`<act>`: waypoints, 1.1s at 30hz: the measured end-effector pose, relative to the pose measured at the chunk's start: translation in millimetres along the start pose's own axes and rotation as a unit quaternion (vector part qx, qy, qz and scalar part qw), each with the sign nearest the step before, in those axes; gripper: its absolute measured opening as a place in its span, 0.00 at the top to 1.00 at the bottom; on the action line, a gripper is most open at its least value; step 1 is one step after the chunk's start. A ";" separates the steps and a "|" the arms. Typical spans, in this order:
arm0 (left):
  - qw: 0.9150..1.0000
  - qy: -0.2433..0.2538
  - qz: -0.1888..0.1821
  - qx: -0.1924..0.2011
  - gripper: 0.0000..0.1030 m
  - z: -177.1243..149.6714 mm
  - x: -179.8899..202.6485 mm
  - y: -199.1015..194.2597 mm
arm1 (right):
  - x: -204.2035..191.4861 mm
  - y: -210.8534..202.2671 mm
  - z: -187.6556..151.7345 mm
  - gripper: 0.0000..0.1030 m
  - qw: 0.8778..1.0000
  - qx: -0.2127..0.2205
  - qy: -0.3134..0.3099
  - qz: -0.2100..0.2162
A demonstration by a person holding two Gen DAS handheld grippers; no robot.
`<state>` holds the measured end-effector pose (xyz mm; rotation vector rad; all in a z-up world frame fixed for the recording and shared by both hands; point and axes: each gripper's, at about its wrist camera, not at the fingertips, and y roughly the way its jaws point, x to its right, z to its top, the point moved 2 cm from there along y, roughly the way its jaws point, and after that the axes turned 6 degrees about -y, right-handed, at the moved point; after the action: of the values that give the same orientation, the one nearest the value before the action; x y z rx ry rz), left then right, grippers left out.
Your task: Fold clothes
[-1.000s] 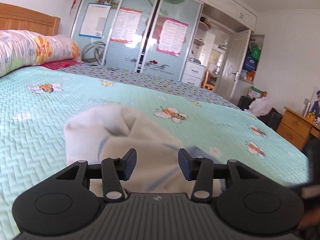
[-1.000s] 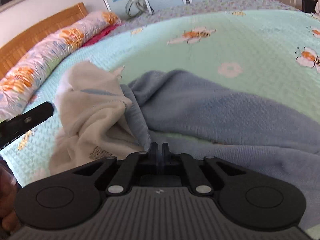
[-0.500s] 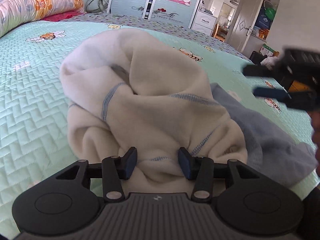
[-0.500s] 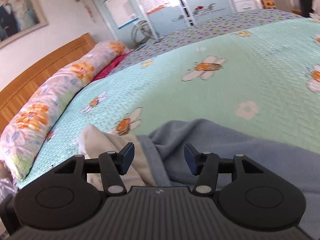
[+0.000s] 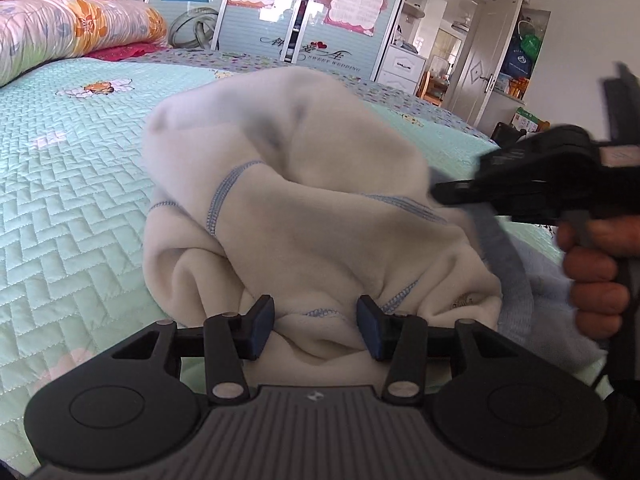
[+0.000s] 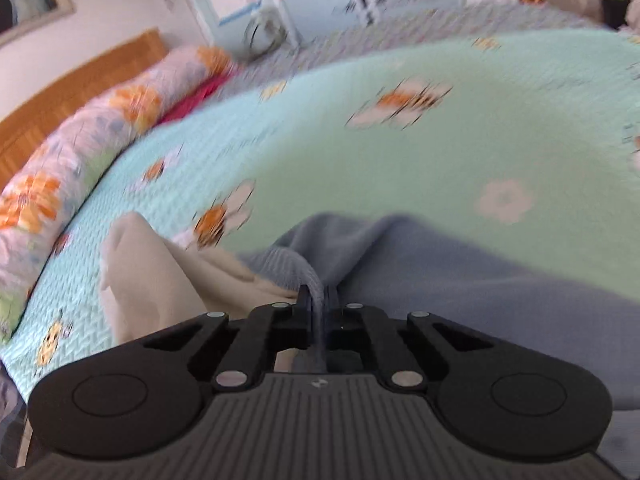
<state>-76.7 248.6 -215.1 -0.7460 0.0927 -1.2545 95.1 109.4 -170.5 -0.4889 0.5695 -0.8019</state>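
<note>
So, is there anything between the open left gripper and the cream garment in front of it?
Nothing visible is in the way. The left gripper is open, with the cream garment bunched directly ahead, its near fold lying between the fingers. The right gripper is off to the side, shut on the blue garment.

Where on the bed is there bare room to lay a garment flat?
Free: green quilted bedspread between cream fleece garment and floral rolled duvet; also beyond blue knit garment. Crowded: near edge, where both garments bunch around the left hand-held gripper and right hand-held gripper.
</note>
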 end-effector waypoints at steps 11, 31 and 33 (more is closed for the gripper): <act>0.991 0.013 -0.090 0.097 0.48 24.8 48.9 -73.7 | 27.2 -45.3 -46.7 0.96 0.999 -0.012 0.030 0.013; 0.998 0.022 -0.036 -0.036 0.48 -3.9 31.7 2.8 | 9.2 -73.5 -34.5 0.95 0.999 0.027 0.013 0.020; 0.998 0.026 -0.038 -0.035 0.48 -5.3 30.6 2.6 | 27.8 -64.8 -39.3 0.95 0.999 0.008 0.047 -0.014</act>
<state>-66.5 219.5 -210.7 -0.7824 0.1527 -1.3489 51.7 41.3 -168.7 -0.4459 0.6445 -0.8590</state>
